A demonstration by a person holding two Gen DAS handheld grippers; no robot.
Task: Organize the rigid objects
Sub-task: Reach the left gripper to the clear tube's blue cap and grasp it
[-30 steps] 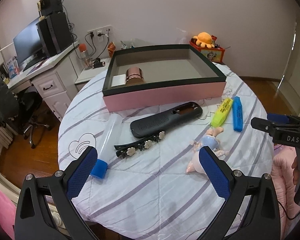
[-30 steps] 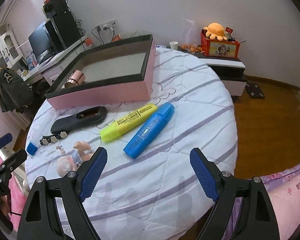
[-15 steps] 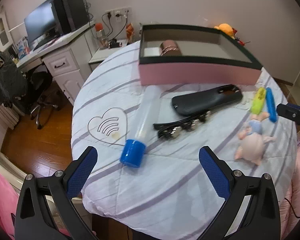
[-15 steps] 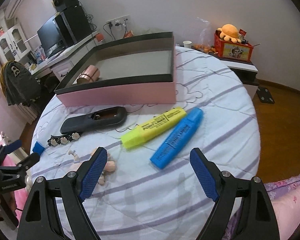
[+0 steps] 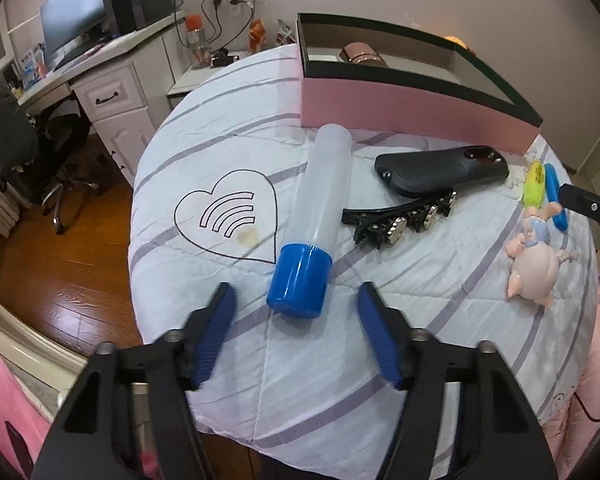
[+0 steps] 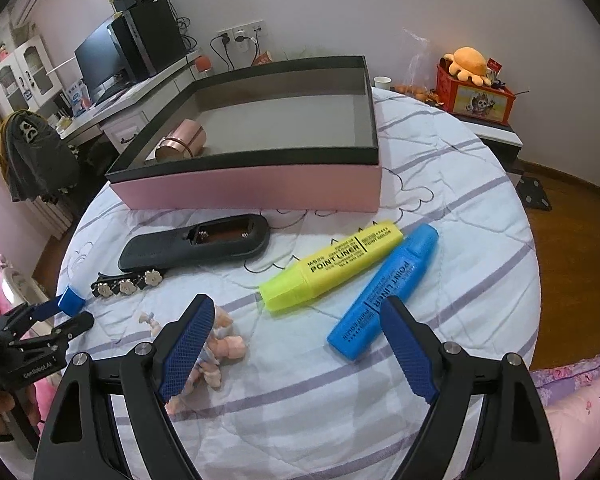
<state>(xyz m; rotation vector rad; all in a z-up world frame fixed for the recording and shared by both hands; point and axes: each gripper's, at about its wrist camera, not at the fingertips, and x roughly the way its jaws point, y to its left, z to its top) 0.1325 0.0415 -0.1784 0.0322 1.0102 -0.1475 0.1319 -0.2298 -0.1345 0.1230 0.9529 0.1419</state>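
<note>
Quilted round table (image 5: 228, 364) carries every loose item just before the pink box (image 5: 400, 108), so you bring the left gripper (image 5: 296, 308), jaws just narrowing yet clear, to the tube (image 5: 324, 184) cap (image 5: 300, 280) while the right gripper (image 6: 296, 340) hovers spread near the blue marker (image 6: 384, 296).

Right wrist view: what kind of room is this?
Most likely a home bedroom or study. A desk with a monitor stands against the wall, a plush toy sits on a red box, and the work surface is a round table under a quilted cover.
</note>
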